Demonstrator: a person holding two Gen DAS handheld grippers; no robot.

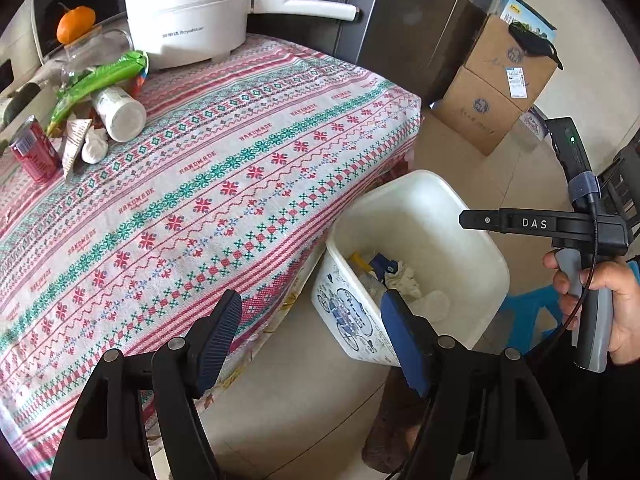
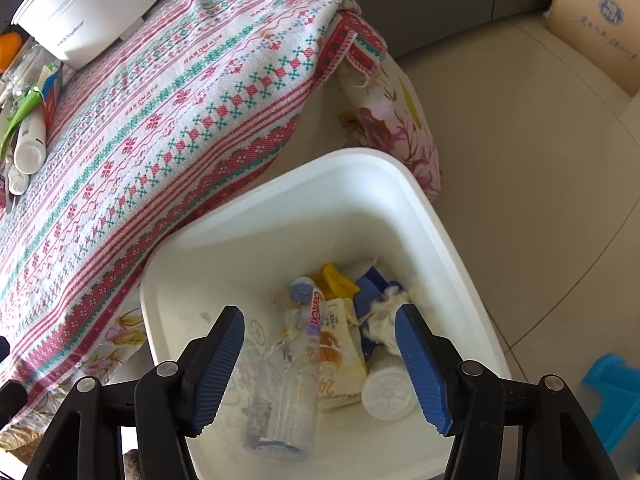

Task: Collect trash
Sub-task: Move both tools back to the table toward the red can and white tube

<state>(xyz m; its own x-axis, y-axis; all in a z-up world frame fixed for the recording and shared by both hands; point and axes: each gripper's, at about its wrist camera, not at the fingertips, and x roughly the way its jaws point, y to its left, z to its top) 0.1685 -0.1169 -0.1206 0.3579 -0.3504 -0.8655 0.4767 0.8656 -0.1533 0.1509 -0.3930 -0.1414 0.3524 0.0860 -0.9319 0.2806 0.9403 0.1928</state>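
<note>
A white bin (image 1: 472,240) (image 2: 448,240) stands on the floor beside the table. Inside it lie a clear plastic bottle (image 2: 284,392), a yellow wrapper (image 2: 340,356), a white cup (image 2: 386,394) and crumpled tissue (image 2: 384,308). Trash is heaped at the table's far left: a red can (image 1: 34,152), a white bottle (image 1: 120,108), a green wrapper (image 1: 100,80) and crumpled paper (image 1: 94,146). My left gripper (image 1: 314,320) is open over the table's edge, empty. My right gripper (image 2: 320,332) hangs open above the bin, nothing between its fingers; it also shows from the side (image 1: 480,219).
A white electric pot (image 1: 188,12) and an orange (image 1: 75,23) sit at the back of the patterned tablecloth (image 1: 240,168). Cardboard boxes (image 1: 492,92) stand on the floor behind the bin. A blue stool (image 2: 612,396) is at the right. A hand (image 1: 600,304) holds the right gripper.
</note>
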